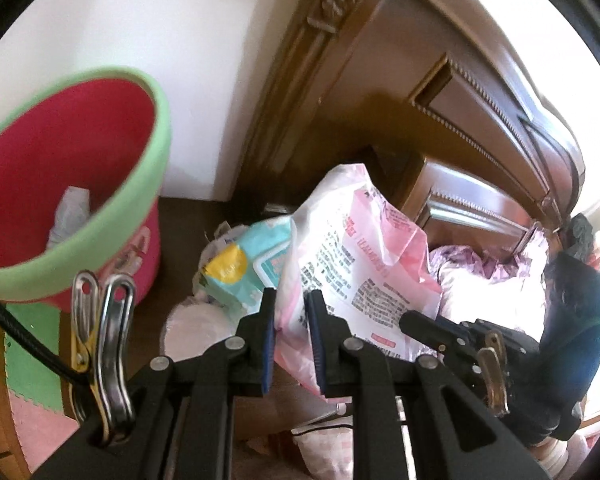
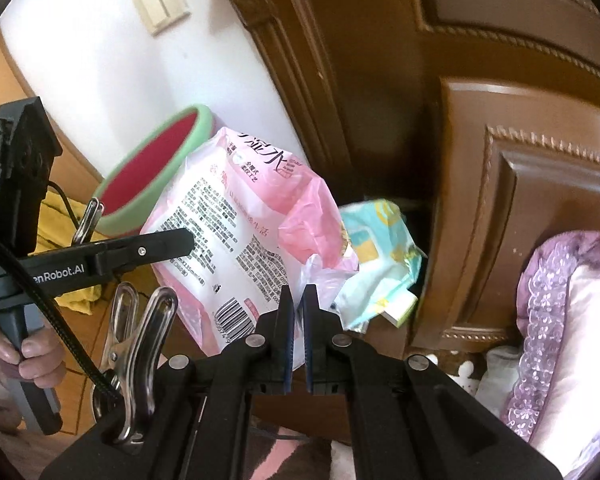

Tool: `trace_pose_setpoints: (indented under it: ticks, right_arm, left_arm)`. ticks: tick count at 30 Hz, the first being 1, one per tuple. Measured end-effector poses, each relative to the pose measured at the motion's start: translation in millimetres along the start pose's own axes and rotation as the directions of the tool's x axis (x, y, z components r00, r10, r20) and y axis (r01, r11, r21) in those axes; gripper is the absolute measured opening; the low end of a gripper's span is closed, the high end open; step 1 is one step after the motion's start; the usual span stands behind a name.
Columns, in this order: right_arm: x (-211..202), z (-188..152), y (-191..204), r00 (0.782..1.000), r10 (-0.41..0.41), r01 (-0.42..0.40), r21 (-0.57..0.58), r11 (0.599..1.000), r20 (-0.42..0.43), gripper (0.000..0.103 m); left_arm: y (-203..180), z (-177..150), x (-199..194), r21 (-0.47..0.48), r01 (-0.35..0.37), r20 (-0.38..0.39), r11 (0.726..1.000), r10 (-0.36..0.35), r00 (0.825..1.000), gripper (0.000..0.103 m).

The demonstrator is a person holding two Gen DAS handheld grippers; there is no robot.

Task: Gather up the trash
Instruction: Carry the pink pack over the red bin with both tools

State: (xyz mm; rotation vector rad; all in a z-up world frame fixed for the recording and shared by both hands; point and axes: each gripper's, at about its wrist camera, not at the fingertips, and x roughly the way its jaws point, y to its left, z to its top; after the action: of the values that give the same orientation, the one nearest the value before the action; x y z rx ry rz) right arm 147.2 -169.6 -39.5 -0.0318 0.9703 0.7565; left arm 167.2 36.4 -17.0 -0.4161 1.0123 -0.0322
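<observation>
Both hand-held grippers are on the same item: a crinkled pink-and-white plastic package with black print (image 1: pixel 356 256), held up off the floor just right of the red bin with the green rim (image 1: pixel 72 184). Left hand-held gripper (image 1: pixel 292 312) has its blue pads nearly together, pinching the package's lower edge film. Right hand-held gripper (image 2: pixel 298 304) is pressed almost fully together on a thin clear-white fold at the package's other corner. Looks like the carry step: trash picked up, not yet binned. Next move, I'd guess, is swinging it over the bin mouth and letting go with both; floppy film could snag on the rim or drape outside. A teal-and-yellow wipes pack (image 1: pixel 244 268) lies behind the package, away from the bin, probably next. Left view shows inside the bin, where crumpled white paper (image 1: pixel 70 216) already sits, plus green and pink foam mat tiles (image 1: pixel 32 356) below it. Right view hides the bin interior but shows the barcode, the left gripper's side, the person's hand (image 2: pixel 28 356) on its handle, a wall switch (image 2: pixel 162 2) above the bin, and lilac lace-trimmed bedding (image 2: pixel 560 320) far from it.
</observation>
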Motion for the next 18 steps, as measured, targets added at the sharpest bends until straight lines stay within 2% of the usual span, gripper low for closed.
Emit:
trace_pose_setpoints:
  ticks: [7,18]
  right_arm:
    - [-18.0,12.3,30.6,0.998,0.005,-0.003,-0.028,1.0,0.056,0.005]
    - [-22.7,31.9,75.8,0.996,0.009,-0.005,-0.044,0.999,0.09,0.005]
  left_arm:
    - [9.2,11.2,-36.7,-0.01,-0.004,0.072,1.0,0.005,0.997,0.016]
    - [41.1,21.4,-75.5,-0.024,0.0,0.119,1.0,0.003,0.993,0.016]
